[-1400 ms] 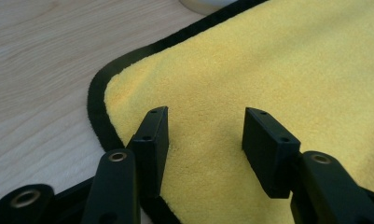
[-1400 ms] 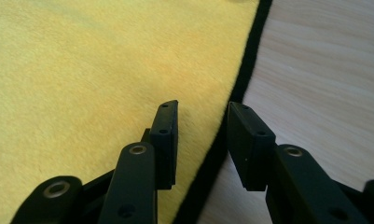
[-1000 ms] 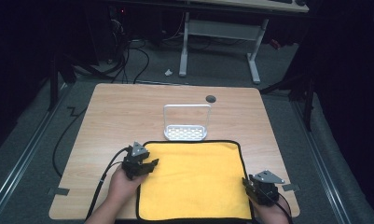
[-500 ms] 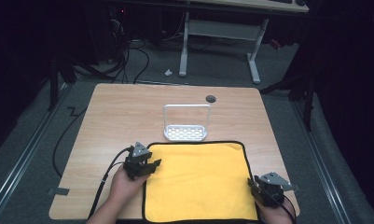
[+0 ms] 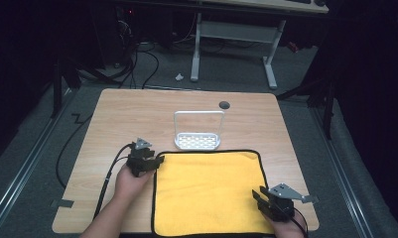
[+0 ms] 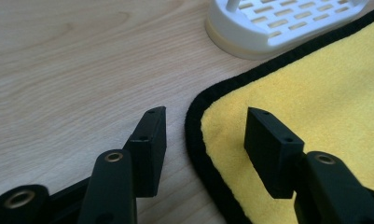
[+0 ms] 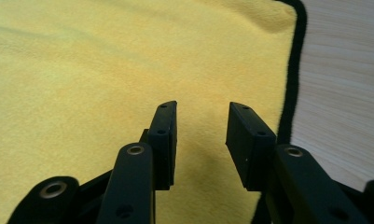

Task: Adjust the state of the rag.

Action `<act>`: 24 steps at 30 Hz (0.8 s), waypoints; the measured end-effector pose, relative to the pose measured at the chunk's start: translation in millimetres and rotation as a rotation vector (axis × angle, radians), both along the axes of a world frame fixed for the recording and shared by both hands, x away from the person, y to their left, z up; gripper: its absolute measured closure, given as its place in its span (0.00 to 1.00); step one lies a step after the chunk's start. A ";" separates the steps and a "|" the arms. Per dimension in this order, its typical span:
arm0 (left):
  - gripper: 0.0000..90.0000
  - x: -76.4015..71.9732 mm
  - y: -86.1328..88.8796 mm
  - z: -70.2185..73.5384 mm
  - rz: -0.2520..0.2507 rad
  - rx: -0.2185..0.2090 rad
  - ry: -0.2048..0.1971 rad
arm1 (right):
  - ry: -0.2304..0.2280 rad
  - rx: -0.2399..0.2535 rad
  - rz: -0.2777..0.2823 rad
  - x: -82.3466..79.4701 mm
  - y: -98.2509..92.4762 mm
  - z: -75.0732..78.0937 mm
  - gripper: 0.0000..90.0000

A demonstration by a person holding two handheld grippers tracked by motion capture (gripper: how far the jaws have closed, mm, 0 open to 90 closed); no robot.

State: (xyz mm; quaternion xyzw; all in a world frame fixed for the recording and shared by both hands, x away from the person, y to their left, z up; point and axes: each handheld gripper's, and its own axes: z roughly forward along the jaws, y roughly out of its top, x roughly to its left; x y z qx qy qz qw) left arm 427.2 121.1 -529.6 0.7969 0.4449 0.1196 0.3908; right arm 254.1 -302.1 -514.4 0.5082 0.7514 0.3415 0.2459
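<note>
High view: a yellow black-edged microfibre cloth (image 5: 206, 191) lies flat on the wooden table (image 5: 112, 119), a white slotted plastic rack (image 5: 198, 140) just beyond. Left gripper view: left gripper (image 6: 203, 130), jaws spread, straddles the cloth's corner. Right gripper view: right gripper (image 7: 201, 126), jaws apart, hovers over cloth near its edge.

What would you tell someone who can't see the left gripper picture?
The left gripper is open, with one black jaw over the bare wooden table and the other over the corner of a yellow cloth with a black edge. A white slotted rack sits behind, right beside the cloth.
</note>
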 end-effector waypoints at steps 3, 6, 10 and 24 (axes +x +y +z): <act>0.58 -2.4 -4.8 -1.3 -0.016 0.010 -0.023 | -0.004 -0.006 0.025 -0.8 6.6 0.8 0.71; 0.68 -5.0 -8.8 -2.3 -0.020 0.024 -0.044 | -0.019 -0.005 0.059 -1.7 15.4 3.8 0.71; 0.86 -6.9 -8.4 -4.5 -0.024 0.011 -0.056 | -0.027 -0.002 0.106 -1.9 32.8 8.6 0.69; 0.96 -6.0 8.3 -5.5 0.028 -0.133 -0.026 | -0.058 -0.029 0.296 0.2 124.9 20.2 0.63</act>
